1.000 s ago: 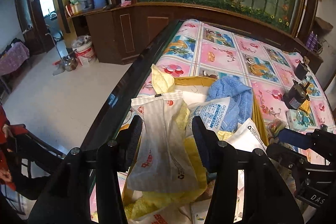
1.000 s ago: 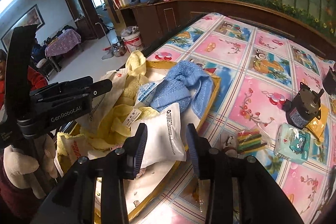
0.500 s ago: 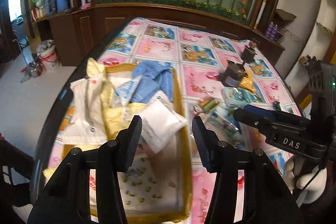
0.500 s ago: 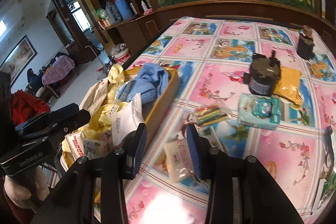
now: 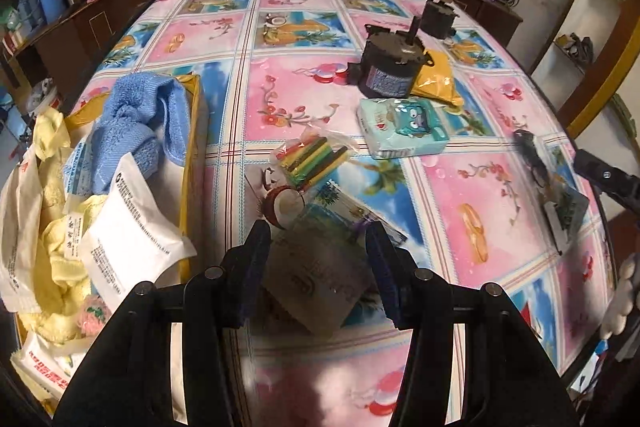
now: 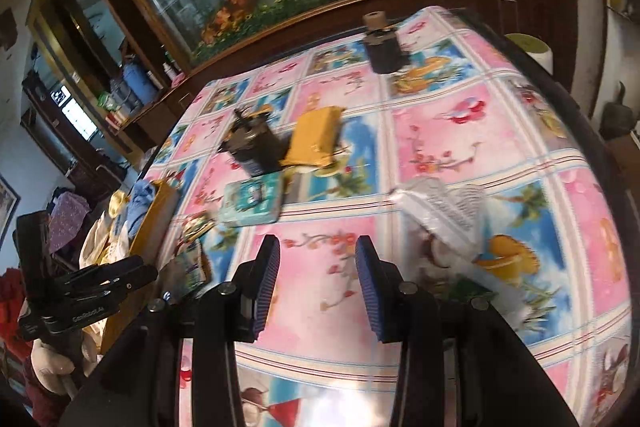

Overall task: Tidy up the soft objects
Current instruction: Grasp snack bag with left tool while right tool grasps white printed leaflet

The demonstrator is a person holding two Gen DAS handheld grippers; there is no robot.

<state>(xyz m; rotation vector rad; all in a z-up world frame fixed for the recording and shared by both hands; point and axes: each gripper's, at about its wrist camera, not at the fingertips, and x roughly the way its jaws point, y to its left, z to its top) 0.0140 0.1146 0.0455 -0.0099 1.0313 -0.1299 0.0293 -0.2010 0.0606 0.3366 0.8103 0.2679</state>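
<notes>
soft stuff half sorted, both jaws empty

soft things are mostly piled in the yellow tray (image 5: 191, 131) at the left edge of the surface (image 5: 472, 187): one blue towel (image 5: 132, 123), one white pouch (image 5: 128, 227), some yellow cloth (image 5: 56, 247) and a few more packets i can't count cleanly. still loose on the surface: one teal tissue pack (image 5: 404, 127), one yellow packet (image 5: 436, 79), one bag of coloured sticks (image 5: 316, 157), and one greyish flat packet (image 5: 320, 279) sitting right between the left gripper (image 5: 320, 271) jaws, which are spread wide and not squeezing anything yet. right gripper (image 6: 316, 279) is also released, hovering over bare cloth, with one clear bag (image 6: 444, 211) just off to its right.

what could go wrong, i reckon: the flat packet lies so low the jaws may just slide over it or pinch the tablecloth instead. also the two dark motors (image 5: 392, 67) aren't soft, and one touches the yellow packet, so grabbing that could drag or tip it.
</notes>
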